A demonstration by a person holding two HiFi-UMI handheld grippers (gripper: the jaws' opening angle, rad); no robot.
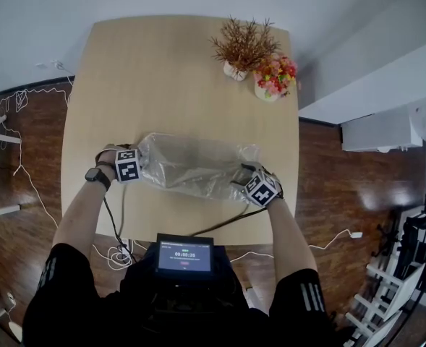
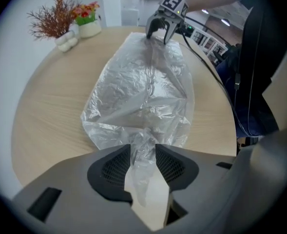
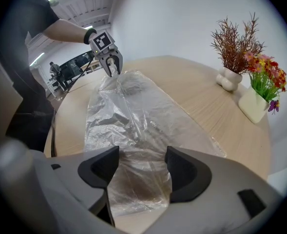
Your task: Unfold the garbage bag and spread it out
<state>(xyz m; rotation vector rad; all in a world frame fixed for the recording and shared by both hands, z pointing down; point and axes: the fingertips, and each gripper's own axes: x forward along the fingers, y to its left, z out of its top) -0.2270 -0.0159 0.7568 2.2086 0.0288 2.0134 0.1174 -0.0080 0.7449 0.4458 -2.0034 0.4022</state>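
Between the left claw's (image 2: 143, 154) jaws a clear crinkled plastic garbage bag (image 2: 138, 87) sits pinched; the right claw (image 3: 142, 167) gapes (holding nothing). Spreading step, probably: next, pull it flat.

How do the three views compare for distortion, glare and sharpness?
Head view: evenly lit and sharp, table edges bowed, bright glare on the floor at right. Left gripper view: strong fisheye, dark corners, glints on the garbage bag. Right gripper view: same fisheye, the right hand-held gripper body soft at lower left.

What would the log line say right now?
left gripper: gripping garbage bag | right gripper: open above it | bag: wrinkled on table
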